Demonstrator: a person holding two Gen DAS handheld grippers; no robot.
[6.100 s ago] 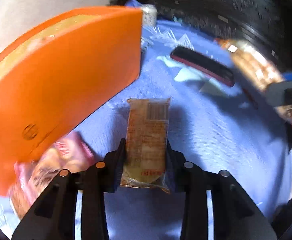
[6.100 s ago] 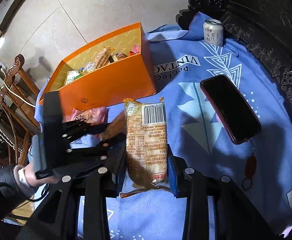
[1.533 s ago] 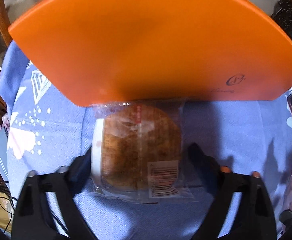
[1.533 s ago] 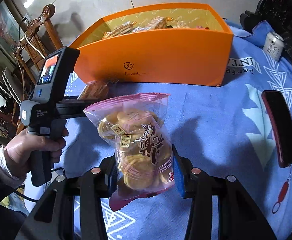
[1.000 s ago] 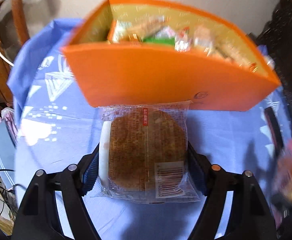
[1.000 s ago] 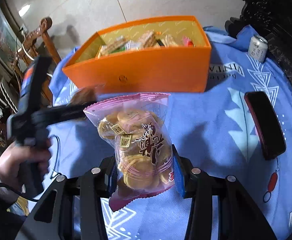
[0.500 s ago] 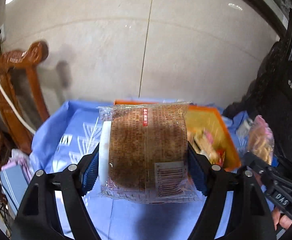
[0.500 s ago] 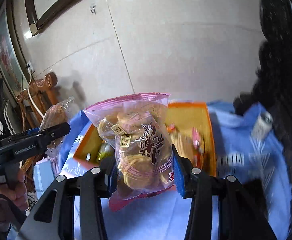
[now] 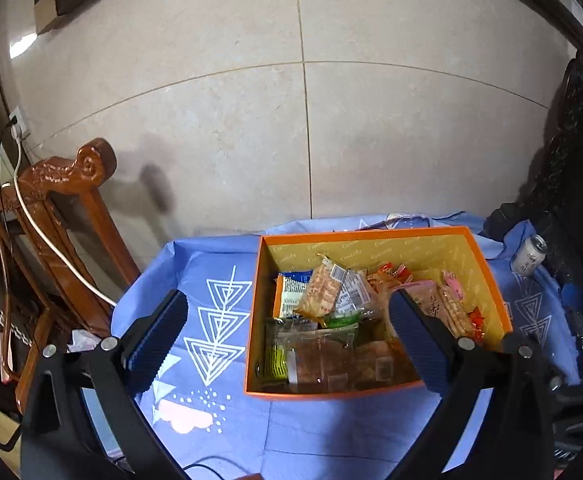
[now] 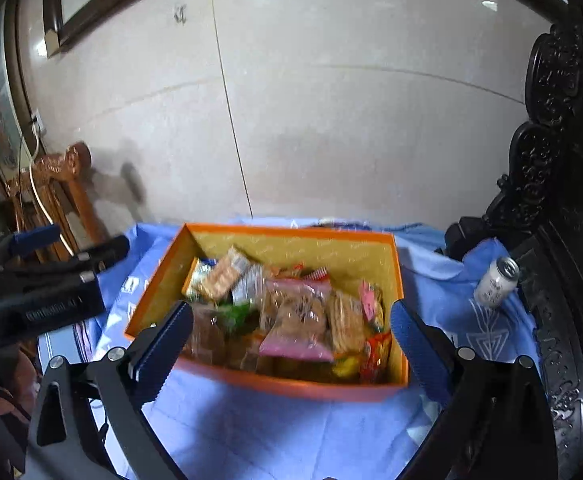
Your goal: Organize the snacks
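Observation:
An orange box (image 9: 371, 391) with a yellow lining stands on the blue cloth and holds several wrapped snacks. It also shows in the right wrist view (image 10: 291, 384). My left gripper (image 9: 287, 336) is open and empty, held above the box's near left part. The clear-wrapped brown cake (image 9: 323, 364) lies inside at the near wall. My right gripper (image 10: 289, 336) is open and empty above the box's near side. The pink-edged cookie bag (image 10: 297, 320) lies on top of the pile inside. The left gripper's body (image 10: 39, 296) shows at the left of the right wrist view.
A white drink can (image 9: 528, 255) stands on the cloth right of the box, also in the right wrist view (image 10: 495, 283). A carved wooden chair (image 9: 63, 216) with a white cable stands at the left. Dark carved furniture (image 10: 559, 184) rises at the right. A tiled wall is behind.
Both grippers have opened and let go of their snacks. The brown cake and the cookie bag now lie in the orange box. Both views now look down into the box.

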